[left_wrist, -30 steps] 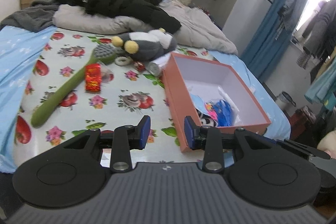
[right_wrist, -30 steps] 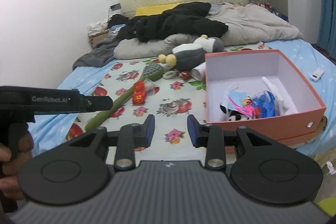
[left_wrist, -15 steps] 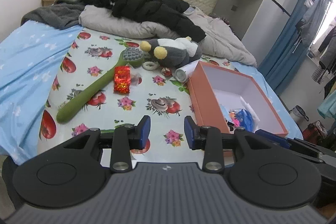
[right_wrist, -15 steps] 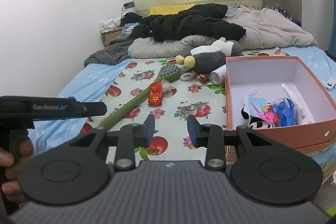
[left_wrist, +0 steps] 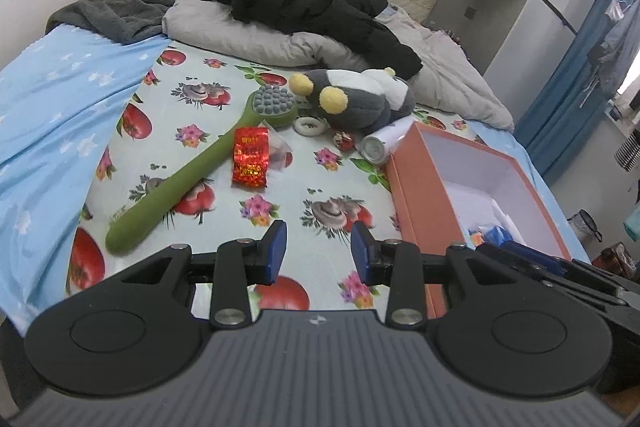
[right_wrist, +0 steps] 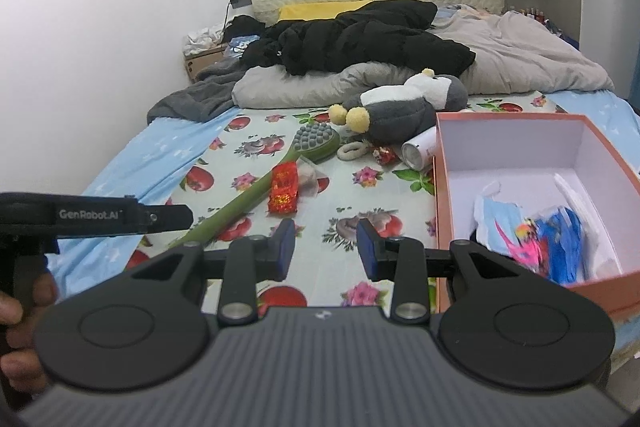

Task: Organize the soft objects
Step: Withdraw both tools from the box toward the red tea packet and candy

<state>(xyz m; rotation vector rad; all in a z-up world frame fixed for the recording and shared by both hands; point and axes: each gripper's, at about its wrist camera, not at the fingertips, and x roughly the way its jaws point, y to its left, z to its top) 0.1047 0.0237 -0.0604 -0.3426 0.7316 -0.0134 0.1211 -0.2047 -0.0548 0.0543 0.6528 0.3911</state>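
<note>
A grey and white plush toy (left_wrist: pixel 360 99) (right_wrist: pixel 404 107) lies on the fruit-print sheet beside the far corner of an open orange box (left_wrist: pixel 416 187) (right_wrist: pixel 440 187). The box holds a face mask and colourful soft items (right_wrist: pixel 532 231). A red foil packet (left_wrist: pixel 250 163) (right_wrist: pixel 284 193) lies against a long green massage brush (left_wrist: pixel 192 179) (right_wrist: pixel 256 191). A white ring (left_wrist: pixel 309 126) and a white tube (left_wrist: pixel 380 145) lie near the plush. My left gripper (left_wrist: pixel 318 253) and right gripper (right_wrist: pixel 326 249) are both open and empty, above the bed's near edge.
A grey duvet (left_wrist: pixel 248 35) and black clothes (left_wrist: pixel 312 3) are piled at the head of the bed. A blue sheet (left_wrist: pixel 52 107) covers the left side. The left gripper's body (right_wrist: pixel 96 217) shows at left in the right wrist view.
Both grippers have drawn back from the box and turned left, so more of the bed and the brush show. Both stay open and empty.
</note>
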